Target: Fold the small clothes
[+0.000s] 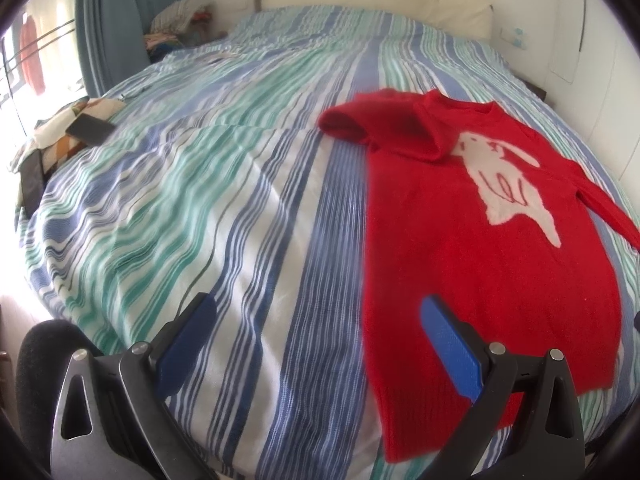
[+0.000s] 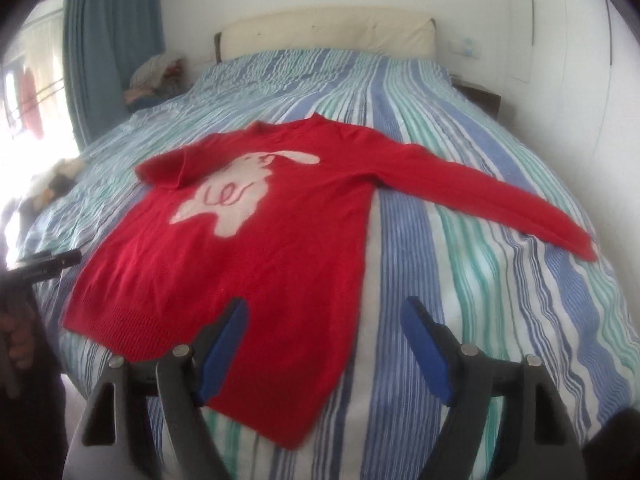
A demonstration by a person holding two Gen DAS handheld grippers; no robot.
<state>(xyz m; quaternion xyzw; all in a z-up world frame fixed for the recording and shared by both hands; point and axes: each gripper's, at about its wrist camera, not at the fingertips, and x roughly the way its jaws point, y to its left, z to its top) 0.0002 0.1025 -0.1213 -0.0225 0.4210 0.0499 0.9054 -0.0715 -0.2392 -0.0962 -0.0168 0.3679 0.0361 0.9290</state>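
**Red sweater half-folded, both tongs free**

Red knit sweater [image 2: 256,248] lies face up on the striped bedspread [image 1: 224,216], one sleeve [image 1: 384,124] folded across the chest, likely the first fold; the other sleeve [image 2: 492,196] stretches out flat. Left gripper [image 1: 316,324] hovers with fingers apart by the hem's left edge, holding nothing. Right gripper [image 2: 324,332] also gapes, above the hem's right corner.

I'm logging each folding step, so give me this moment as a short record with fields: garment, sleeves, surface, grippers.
garment: red sweater, white animal design, lying flat, front up
sleeves: left sleeve folded onto the chest; right sleeve stretched out
surface: striped bedspread
left gripper: open, holding nothing
right gripper: open, above the hem
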